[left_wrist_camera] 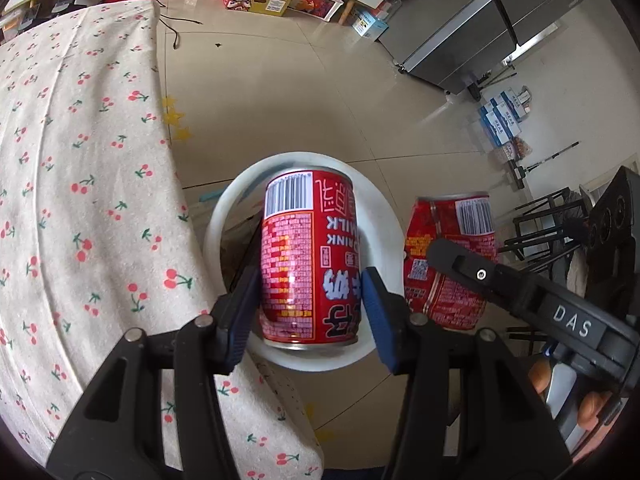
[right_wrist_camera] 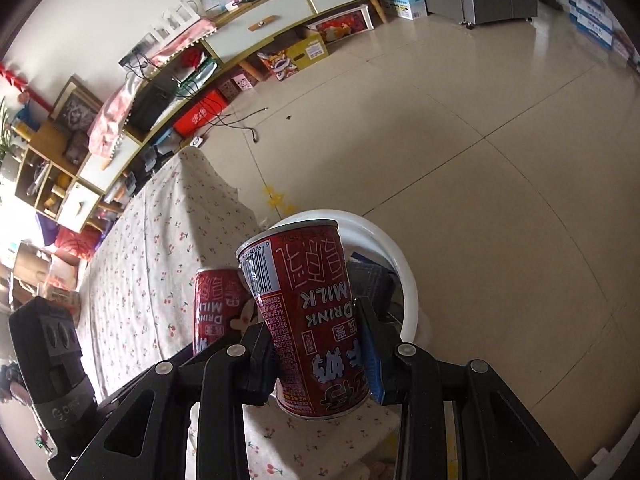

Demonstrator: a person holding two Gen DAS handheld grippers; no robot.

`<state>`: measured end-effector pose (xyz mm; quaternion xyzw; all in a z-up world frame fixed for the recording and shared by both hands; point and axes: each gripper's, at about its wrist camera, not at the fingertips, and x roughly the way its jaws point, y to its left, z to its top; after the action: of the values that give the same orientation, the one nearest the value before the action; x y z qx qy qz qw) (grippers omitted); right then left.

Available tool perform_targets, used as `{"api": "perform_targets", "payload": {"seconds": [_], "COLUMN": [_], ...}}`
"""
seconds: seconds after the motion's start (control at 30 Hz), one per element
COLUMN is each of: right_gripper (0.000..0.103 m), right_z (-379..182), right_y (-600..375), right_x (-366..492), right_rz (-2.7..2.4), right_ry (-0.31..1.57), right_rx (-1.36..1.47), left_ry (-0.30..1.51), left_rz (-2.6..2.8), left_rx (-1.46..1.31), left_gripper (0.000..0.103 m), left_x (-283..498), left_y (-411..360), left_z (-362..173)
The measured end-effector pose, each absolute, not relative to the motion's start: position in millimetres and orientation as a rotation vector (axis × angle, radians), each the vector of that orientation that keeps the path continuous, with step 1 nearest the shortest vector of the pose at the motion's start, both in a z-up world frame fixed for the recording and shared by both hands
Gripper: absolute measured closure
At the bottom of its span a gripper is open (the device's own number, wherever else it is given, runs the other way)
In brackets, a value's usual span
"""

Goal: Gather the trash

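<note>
My left gripper (left_wrist_camera: 310, 300) is shut on a red milk-drink can (left_wrist_camera: 310, 256), upside down, held above the white trash bin (left_wrist_camera: 224, 216) on the floor beside the table. My right gripper (right_wrist_camera: 320, 344) is shut on a second red milk-drink can (right_wrist_camera: 312, 320), also upside down, near the white bin's rim (right_wrist_camera: 400, 264). The right-held can (left_wrist_camera: 448, 256) and the right gripper's finger (left_wrist_camera: 500, 280) show in the left wrist view, right of the bin. The left-held can (right_wrist_camera: 212, 304) shows in the right wrist view, left of mine.
A table with a cherry-print cloth (left_wrist_camera: 80, 184) lies left of the bin. A tiled floor (left_wrist_camera: 300, 100) stretches beyond. A low white cabinet (right_wrist_camera: 304, 4) with boxes under it lines the far wall. A grey fridge (left_wrist_camera: 500, 28) stands far right. Black chair legs (left_wrist_camera: 552, 220) are at right.
</note>
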<state>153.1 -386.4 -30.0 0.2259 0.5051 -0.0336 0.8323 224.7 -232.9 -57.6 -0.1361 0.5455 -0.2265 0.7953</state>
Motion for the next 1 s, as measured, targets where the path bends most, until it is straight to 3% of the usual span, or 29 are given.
{"api": "perform_targets", "payload": {"seconds": [0.53,1.0], "right_gripper": [0.066,0.063], "right_z": [-60,-38], "right_y": [-385,-384], "right_x": [187,173], "right_rz": [-0.131,-0.140], "right_ry": [1.214,1.129], "right_rx": [0.449,0.445], "left_ry": [1.182,1.133], "left_rz": [-0.462,-0.437], "left_rx": [-0.276,-0.375], "left_gripper": [0.049,0.049], "left_x": [228,203], "left_y": [-238,-186], "left_z": [-63,-39]}}
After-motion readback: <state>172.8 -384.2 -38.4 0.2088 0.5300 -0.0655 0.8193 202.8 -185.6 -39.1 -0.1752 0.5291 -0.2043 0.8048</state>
